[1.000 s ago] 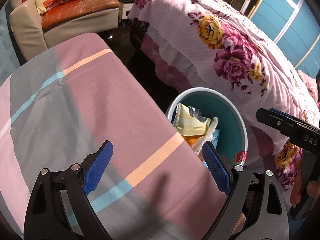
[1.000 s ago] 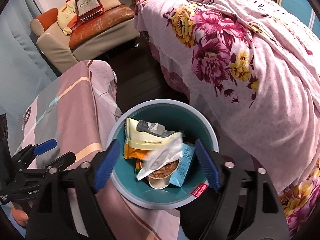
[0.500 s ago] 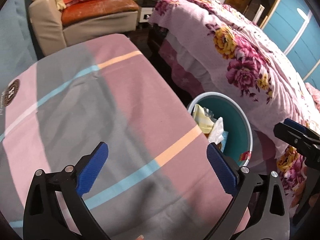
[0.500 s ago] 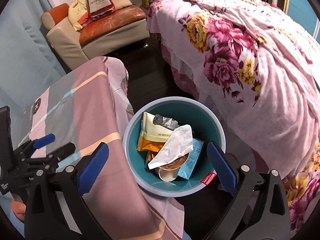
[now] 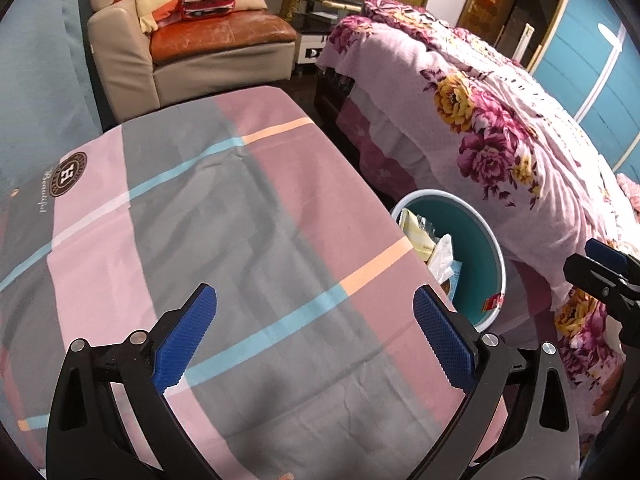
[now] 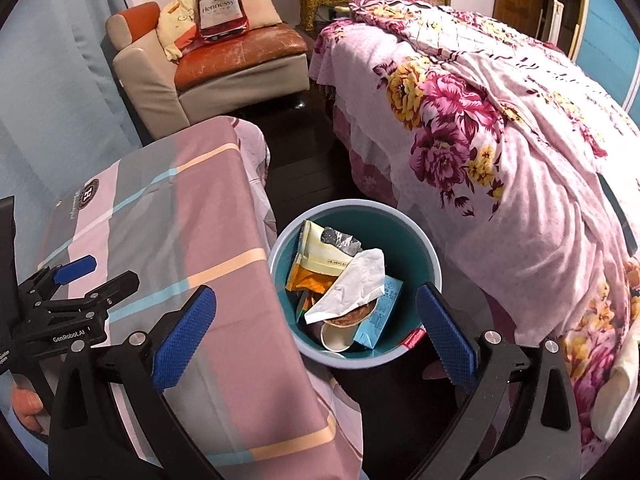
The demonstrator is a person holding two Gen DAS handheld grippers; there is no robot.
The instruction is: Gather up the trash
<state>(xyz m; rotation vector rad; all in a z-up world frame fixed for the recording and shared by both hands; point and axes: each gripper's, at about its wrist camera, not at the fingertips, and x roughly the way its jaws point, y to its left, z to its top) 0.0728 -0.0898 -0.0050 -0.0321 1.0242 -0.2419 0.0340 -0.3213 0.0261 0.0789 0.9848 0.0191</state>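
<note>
The left claw (image 5: 314,336) is seen spread wide with nothing between its blue pads, held above the bench (image 5: 200,240), which is draped in a cloth of pink, grey and pale blue blocks with an orange stripe. The right claw (image 6: 316,334) is likewise spread wide and empty, poised above the near rim of the trash bin (image 6: 434,258). In the right wrist view the left claw (image 6: 86,274) is seen from the side over the bench cloth, its jaws parted.

The bin, teal inside with a pale rim, stands on the dark floor between the bench edge and the bed (image 6: 520,160), close beside both. The trash is found inside it: a yellow and orange snack wrapper (image 6: 320,258) leaning against the far-left wall, a crumpled white tissue (image 6: 354,284) lying across the middle, a light blue carton (image 6: 380,312) to the right, and what seems to be a paper cup (image 6: 338,334) beneath the tissue, though it is partly hidden.

Farther off, the bed is covered by a pink floral spread. At the back, an armchair (image 6: 224,68) with an orange seat carries a bottle-shaped Hennessy cushion (image 6: 220,10).
</note>
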